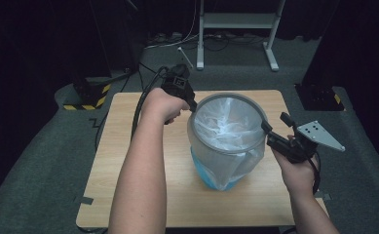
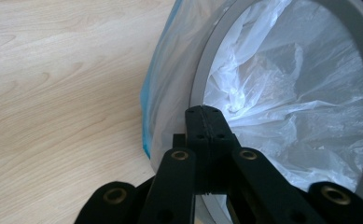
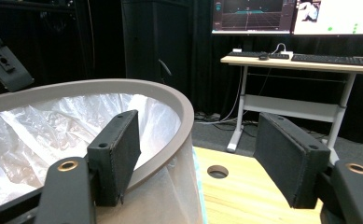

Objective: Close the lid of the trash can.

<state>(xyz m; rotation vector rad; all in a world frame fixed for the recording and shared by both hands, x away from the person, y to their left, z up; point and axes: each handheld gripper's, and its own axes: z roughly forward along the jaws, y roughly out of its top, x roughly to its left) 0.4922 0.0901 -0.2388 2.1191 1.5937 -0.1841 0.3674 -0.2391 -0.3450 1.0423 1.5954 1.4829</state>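
Observation:
A round bin [image 1: 201, 170] with a blue lower part stands on the wooden table [image 1: 128, 146]. A grey ring rim [image 1: 228, 96] tops it, and a white plastic bag [image 1: 226, 124] lines it and hangs over the outside. My left gripper [image 1: 193, 105] is at the rim's far left; in the left gripper view its jaws [image 2: 206, 126] are pressed together at the rim [image 2: 207, 70], apparently pinching the bag [image 2: 286, 93] film. My right gripper [image 1: 274, 122] is open at the rim's right side. In the right gripper view [image 3: 207, 163] one jaw is inside the rim [image 3: 170, 100] and the other outside.
The table [image 3: 244, 191] has a round cable hole [image 3: 217, 171] near the bin. Beyond the table stands a white desk frame [image 1: 236, 22]; a desk [image 3: 300, 63] with keyboards and monitors is farther back. Yellow-black striped bases [image 1: 87, 97] sit on the floor at far left.

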